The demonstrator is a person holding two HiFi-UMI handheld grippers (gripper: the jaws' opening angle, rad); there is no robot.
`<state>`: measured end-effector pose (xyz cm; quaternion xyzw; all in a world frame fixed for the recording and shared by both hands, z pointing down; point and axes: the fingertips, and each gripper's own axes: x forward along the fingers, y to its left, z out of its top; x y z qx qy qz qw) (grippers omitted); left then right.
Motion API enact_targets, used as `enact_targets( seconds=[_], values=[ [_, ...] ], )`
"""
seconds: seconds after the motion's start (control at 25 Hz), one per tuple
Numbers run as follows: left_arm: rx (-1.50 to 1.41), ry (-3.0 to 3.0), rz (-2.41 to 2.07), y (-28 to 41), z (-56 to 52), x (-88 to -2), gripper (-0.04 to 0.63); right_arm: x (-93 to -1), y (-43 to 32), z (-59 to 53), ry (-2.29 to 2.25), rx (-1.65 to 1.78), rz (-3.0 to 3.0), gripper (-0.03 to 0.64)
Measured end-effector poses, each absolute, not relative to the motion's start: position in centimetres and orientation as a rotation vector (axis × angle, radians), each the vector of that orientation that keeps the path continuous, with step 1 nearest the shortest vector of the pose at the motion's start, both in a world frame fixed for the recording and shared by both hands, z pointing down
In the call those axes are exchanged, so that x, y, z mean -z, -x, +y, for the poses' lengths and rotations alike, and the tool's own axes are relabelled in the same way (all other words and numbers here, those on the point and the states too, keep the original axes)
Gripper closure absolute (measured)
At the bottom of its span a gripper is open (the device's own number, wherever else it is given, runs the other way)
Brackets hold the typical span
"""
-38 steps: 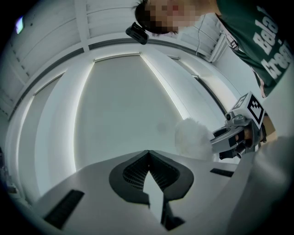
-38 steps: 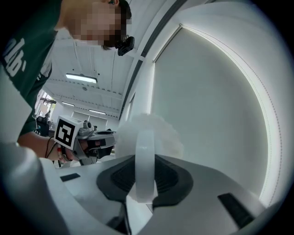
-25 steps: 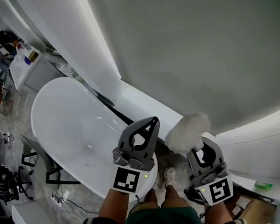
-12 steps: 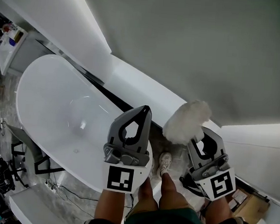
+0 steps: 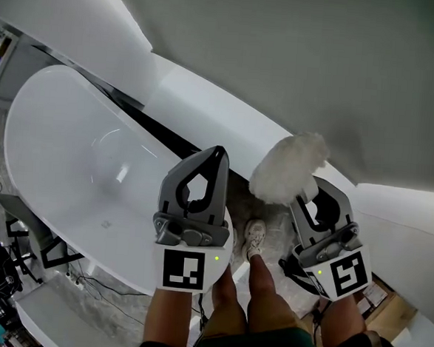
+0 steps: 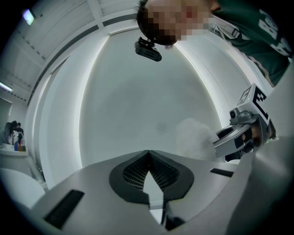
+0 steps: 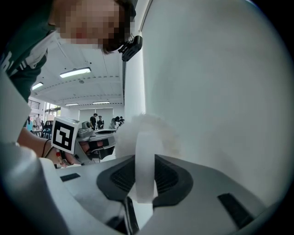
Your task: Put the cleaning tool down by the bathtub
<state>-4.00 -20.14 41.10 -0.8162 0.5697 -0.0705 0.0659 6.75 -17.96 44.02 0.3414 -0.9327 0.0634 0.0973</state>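
The cleaning tool (image 5: 288,169) is a fluffy white duster head on a flat white handle (image 7: 145,167). My right gripper (image 5: 317,200) is shut on that handle and holds the duster up near the grey wall, to the right of the bathtub's end. The white oval bathtub (image 5: 69,166) lies at the left in the head view. My left gripper (image 5: 205,177) hangs over the tub's near end with its jaws shut and nothing between them. In the left gripper view the duster (image 6: 193,137) and the right gripper (image 6: 243,133) show at the right.
A white ledge (image 5: 207,109) runs along the grey wall behind the tub. The person's legs and a white shoe (image 5: 255,238) stand on the marbled floor between tub and wall. A cardboard box (image 5: 385,311) sits at lower right; black stands (image 5: 19,244) and cables lie at lower left.
The head view has swung so the tub sits further left and lower. Both grippers have risen slightly in the picture; the duster stays held in the right gripper.
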Motion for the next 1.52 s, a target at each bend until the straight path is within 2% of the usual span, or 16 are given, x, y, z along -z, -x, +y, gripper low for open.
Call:
enact_targets(
  seconds=[0.52,0.92,1.52],
  values=[
    [0.252,2.522,1.663,2.1,-21.1,-47.4,0.589,-50.3,-6.2,-19.8,-0.933,-0.250,-2.697,0.522],
    [0.286,2.567,1.682,3.2,-22.6,-50.6,0.589,-57.0,-3.6,-23.1,-0.837,-0.254,-2.554,0.522],
    [0.263,2.562,1.809,6.0,-22.2,-51.2,0.589,-63.4,-0.2,-25.9,-0.734,-0.271,-2.414,0.522]
  ],
)
